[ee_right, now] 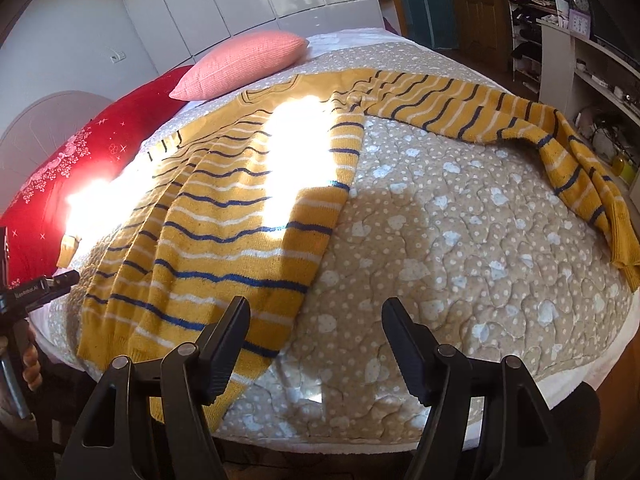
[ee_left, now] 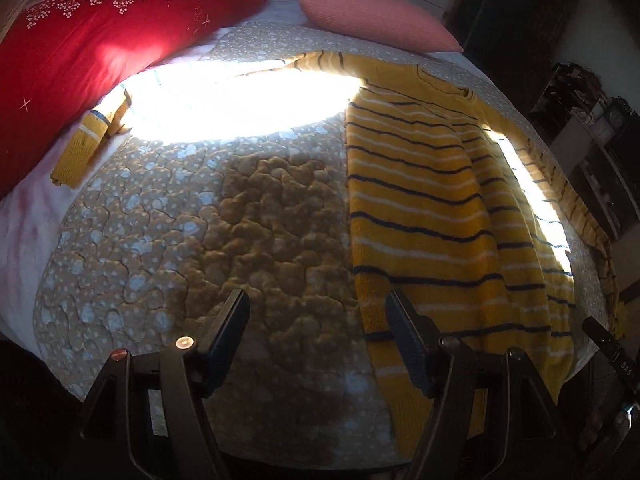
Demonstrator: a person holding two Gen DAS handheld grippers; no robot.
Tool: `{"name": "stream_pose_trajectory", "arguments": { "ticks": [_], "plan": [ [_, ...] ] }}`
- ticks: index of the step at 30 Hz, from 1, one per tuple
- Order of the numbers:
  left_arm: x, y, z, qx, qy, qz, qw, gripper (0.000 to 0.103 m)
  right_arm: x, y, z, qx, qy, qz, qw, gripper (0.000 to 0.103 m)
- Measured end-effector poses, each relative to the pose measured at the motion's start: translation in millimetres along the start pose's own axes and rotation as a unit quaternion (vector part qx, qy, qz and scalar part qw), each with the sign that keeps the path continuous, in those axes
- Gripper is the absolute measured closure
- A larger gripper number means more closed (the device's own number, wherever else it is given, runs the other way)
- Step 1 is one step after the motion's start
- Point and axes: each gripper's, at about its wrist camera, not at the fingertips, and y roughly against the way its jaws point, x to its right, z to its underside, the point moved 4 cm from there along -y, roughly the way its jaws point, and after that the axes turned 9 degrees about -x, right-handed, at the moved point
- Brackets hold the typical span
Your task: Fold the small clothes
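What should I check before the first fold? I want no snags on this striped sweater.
1. Left tool open and free of cloth: ok.
2. Right tool open, holding nothing: ok.
3. Sweater body spread on the bed cover: mostly ok, with long creases along it.
4. Sleeve toward the shelves laid out flat: not ok, its cuff end droops over the bed edge.
5. Other sleeve's cuff clear of the red pillow: cannot tell, glare hides that sleeve.
6. Pink pillow clear of the collar: ok.
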Motion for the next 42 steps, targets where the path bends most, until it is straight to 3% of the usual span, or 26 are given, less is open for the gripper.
{"name": "stream_pose_trajectory", "arguments": {
  "ticks": [6, 9, 12, 13, 15, 16, 17, 21, 23, 25, 28, 30, 31, 33, 35, 38, 40, 42],
  "plan": [
    [18, -11, 8, -0.005, -0.003, 0.049, 0.9988, 0.031, -1, -10, 1, -0.008, 0.006, -0.023, 1.0, 0.028],
    [32, -13, 13, -0.01, -0.009, 0.093, 0.9955, 0.031, -10, -14, 0, -0.01, 0.012, -0.045, 0.999, 0.028],
    [44, -18, 16, -0.018, -0.011, 0.108, 0.9939, 0.031, -24, -22, -1, -0.018, 0.018, -0.081, 0.996, 0.028],
    [46, -19, 16, -0.017, -0.005, 0.104, 0.9944, 0.034, -30, -26, -1, -0.022, 0.018, -0.091, 0.995, 0.028],
    [46, -22, 14, -0.023, 0.012, 0.094, 0.9952, 0.081, -44, -34, 1, -0.028, 0.029, -0.105, 0.994, 0.032],
    [43, -25, 12, -0.036, 0.027, 0.095, 0.9944, 0.094, -48, -35, 1, -0.024, 0.038, -0.092, 0.995, 0.05],
    [40, -26, 10, -0.04, 0.045, 0.109, 0.9922, 0.094, -52, -36, 1, -0.022, 0.048, -0.076, 0.996, 0.077],
    [33, -9, 17, -0.03, 0.074, 0.119, 0.9897, 0.095, -43, -27, -3, -0.036, 0.03, -0.106, 0.993, 0.094],
    [30, 2, 27, -0.025, 0.086, 0.128, 0.9877, 0.095, -36, -16, 1, -0.037, 0.029, -0.118, 0.992, 0.095],
    [27, 9, 39, -0.027, 0.097, 0.132, 0.9861, 0.095, -30, -6, 9, -0.038, 0.027, -0.123, 0.991, 0.095],
    [25, 6, 53, -0.047, 0.098, 0.105, 0.9885, 0.094, -19, -5, 21, -0.051, 0.024, -0.113, 0.992, 0.095],
    [23, 6, 60, -0.048, 0.092, 0.095, 0.99, 0.087, -6, -4, 23, -0.055, 0.001, -0.119, 0.991, 0.092],
    [23, 9, 63, -0.041, 0.087, 0.085, 0.9917, 0.077, 2, -2, 22, -0.051, -0.016, -0.125, 0.991, 0.089],
    [22, 21, 68, -0.022, 0.079, 0.06, 0.9948, 0.061, 25, 5, 16, -0.031, -0.052, -0.109, 0.992, 0.074],
    [23, 32, 70, -0.003, 0.069, 0.04, 0.9968, 0.053, 55, 15, 6, -0.001, -0.092, -0.077, 0.993, 0.052],
    [26, 45, 69, 0.014, 0.056, 0.028, 0.9979, 0.043, 107, 24, -13, 0.046, -0.165, -0.053, 0.984, 0.041],
    [27, 50, 70, 0.017, 0.053, 0.028, 0.9981, 0.042, 141, 24, -27, 0.068, -0.21, -0.032, 0.975, 0.041],
    [31, 51, 69, 0.018, 0.053, 0.033, 0.9979, 0.042, 170, 19, -41, 0.082, -0.251, -0.042, 0.964, 0.041]
  ]
}}
